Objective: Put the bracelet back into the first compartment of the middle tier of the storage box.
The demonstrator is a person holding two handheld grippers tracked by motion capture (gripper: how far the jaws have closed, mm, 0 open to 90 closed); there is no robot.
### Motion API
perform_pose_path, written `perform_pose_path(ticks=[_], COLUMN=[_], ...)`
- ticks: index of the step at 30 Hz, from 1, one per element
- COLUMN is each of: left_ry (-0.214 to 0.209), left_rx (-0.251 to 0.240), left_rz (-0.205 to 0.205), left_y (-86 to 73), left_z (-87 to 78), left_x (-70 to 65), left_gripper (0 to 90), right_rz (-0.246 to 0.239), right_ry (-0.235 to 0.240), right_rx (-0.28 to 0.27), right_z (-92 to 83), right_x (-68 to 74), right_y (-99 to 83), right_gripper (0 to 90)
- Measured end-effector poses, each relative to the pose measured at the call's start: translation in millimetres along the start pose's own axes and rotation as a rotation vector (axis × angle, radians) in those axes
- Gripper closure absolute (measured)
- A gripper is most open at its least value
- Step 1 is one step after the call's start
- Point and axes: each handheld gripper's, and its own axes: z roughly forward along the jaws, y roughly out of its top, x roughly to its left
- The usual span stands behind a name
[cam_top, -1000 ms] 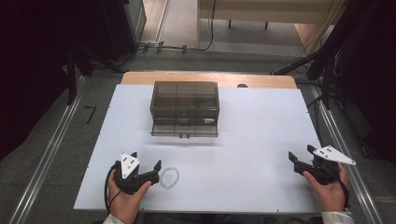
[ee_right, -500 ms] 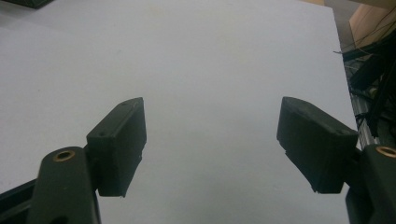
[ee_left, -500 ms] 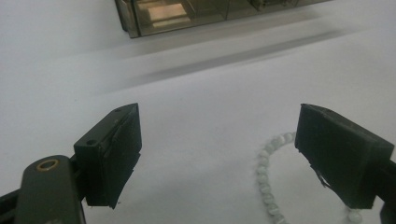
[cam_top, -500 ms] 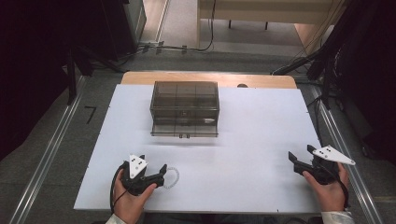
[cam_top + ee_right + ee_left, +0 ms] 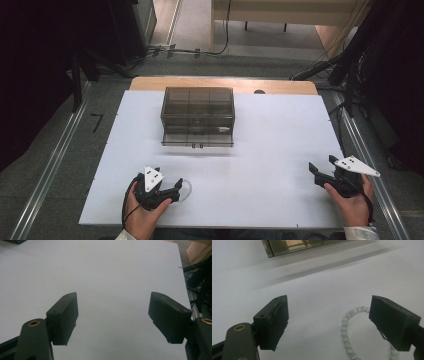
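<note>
— Jaws first: how do they stand on the left gripper (image 5: 329,323)?

— Wide apart, though they have just been closing a little. Nothing is pinched. In the left gripper view the bead bracelet (image 5: 348,332) lies flat on the white surface (image 5: 319,285), with part of its loop between the jaws and its far arc running up to the right-hand jaw. Whether that jaw touches the beads I cannot tell.

— What sort of bracelet?

— A ring of small pale beads, whitish green. In the high view it lies at the tip of the left gripper (image 5: 172,190), near the front edge of the surface (image 5: 280,150), toward the person's left.

— And the hand?

— The left hand (image 5: 142,215) comes in from the bottom edge and holds the gripper low over the surface, its grey three-cornered plate on top.

— Beyond the bracelet?

— A smoky, see-through box (image 5: 198,116) with a gridded lid stands farther back, well apart from the beads. Its lower corner shows at the top of the left gripper view (image 5: 294,246).

— The other side?

— The right gripper (image 5: 324,169) sits near the right edge, well apart from the bracelet, held by the right hand (image 5: 352,202). In its own view its jaws (image 5: 113,317) stand apart over bare white surface, nothing between them.
</note>
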Motion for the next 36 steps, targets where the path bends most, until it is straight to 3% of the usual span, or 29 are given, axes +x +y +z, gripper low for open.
perform_pose_path(ticks=[17, 23, 36], left_ry=[-0.026, -0.031, -0.07], left_rx=[0.039, 0.056, 0.103], left_rz=[0.013, 0.042, 0.053], left_y=[-1.2, -1.8, -4.1], left_z=[3.4, 5.2, 10.3], left_x=[-2.8, -5.9, -7.6], left_gripper=[26.4, 32.1, 46.8], right_rz=[0.001, -0.001, -0.003], right_ry=[0.0, 0.0, -0.005], right_rx=[0.005, 0.008, 0.011], right_z=[0.4, 0.8, 1.5], right_x=[0.1, 0.1, 0.2], right_y=[-0.1, -0.1, -0.2], right_gripper=[22.5, 22.5, 22.5])
